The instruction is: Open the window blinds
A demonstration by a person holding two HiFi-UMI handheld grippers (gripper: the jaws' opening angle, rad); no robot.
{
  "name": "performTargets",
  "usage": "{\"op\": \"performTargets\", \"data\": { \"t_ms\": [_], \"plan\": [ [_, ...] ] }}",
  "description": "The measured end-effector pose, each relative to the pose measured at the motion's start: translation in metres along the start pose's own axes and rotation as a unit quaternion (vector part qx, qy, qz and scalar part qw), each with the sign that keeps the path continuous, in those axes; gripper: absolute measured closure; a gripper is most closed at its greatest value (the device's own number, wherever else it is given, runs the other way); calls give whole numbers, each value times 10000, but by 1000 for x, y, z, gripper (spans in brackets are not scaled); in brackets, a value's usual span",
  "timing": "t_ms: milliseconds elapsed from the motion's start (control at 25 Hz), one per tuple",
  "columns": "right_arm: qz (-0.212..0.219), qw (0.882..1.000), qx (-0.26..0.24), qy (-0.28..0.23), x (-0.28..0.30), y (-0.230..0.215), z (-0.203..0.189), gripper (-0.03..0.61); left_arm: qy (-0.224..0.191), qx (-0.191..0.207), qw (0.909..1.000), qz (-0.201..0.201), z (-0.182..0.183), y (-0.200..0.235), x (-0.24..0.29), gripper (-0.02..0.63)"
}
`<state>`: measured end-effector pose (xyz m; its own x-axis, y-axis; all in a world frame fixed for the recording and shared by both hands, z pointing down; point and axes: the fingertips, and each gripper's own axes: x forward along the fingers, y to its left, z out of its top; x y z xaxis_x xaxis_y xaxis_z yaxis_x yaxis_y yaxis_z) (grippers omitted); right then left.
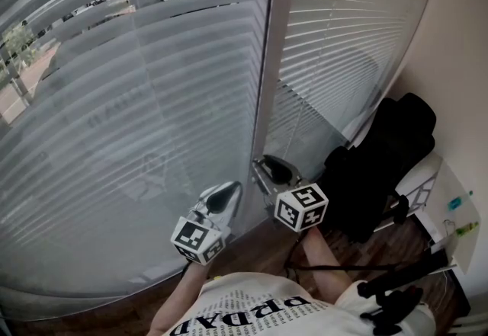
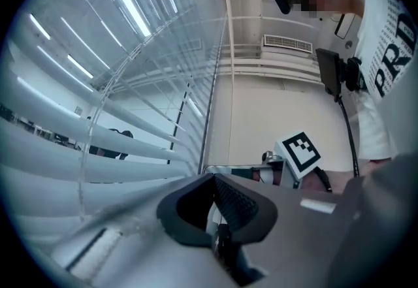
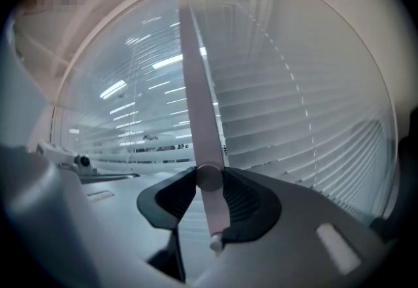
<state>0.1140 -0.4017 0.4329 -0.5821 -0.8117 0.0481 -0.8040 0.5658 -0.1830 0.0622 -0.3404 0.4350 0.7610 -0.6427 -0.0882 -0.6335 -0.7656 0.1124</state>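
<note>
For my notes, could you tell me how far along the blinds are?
Done: the right gripper grips the wand. In hand: turning it, not visibly begun. Left: the slats lie nearly shut, so all the opening remains.

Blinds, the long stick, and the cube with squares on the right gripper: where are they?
Blinds [image 1: 114, 136], head view, middle slats of the left blind.
Long stick [image 3: 198, 104], right gripper view, its shaft, halfway up.
Cube [image 1: 301, 206], head view, its marked top face.
</note>
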Motion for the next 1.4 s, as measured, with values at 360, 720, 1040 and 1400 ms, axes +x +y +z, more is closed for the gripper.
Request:
{"op": "performTargets", "data": {
  "t_ms": [360, 720, 1040, 1400],
  "plan": [
    [-332, 9434, -3261, 513, 1, 11, 0, 425, -6, -21, 10000, 20, -1, 2, 1, 620],
    [-333, 9566, -2874, 359, 2, 10, -3, 443, 45, -29, 10000, 3, -3, 3, 2, 621],
    [-210, 9876, -1536, 229, 2, 3, -3, 445, 49, -21, 10000, -62, -3, 3, 8, 621],
    [-17, 10000, -37, -9, 2, 0, -3, 443, 30, -36, 9999, -106, -1, 1, 11, 621]
  ]
}}
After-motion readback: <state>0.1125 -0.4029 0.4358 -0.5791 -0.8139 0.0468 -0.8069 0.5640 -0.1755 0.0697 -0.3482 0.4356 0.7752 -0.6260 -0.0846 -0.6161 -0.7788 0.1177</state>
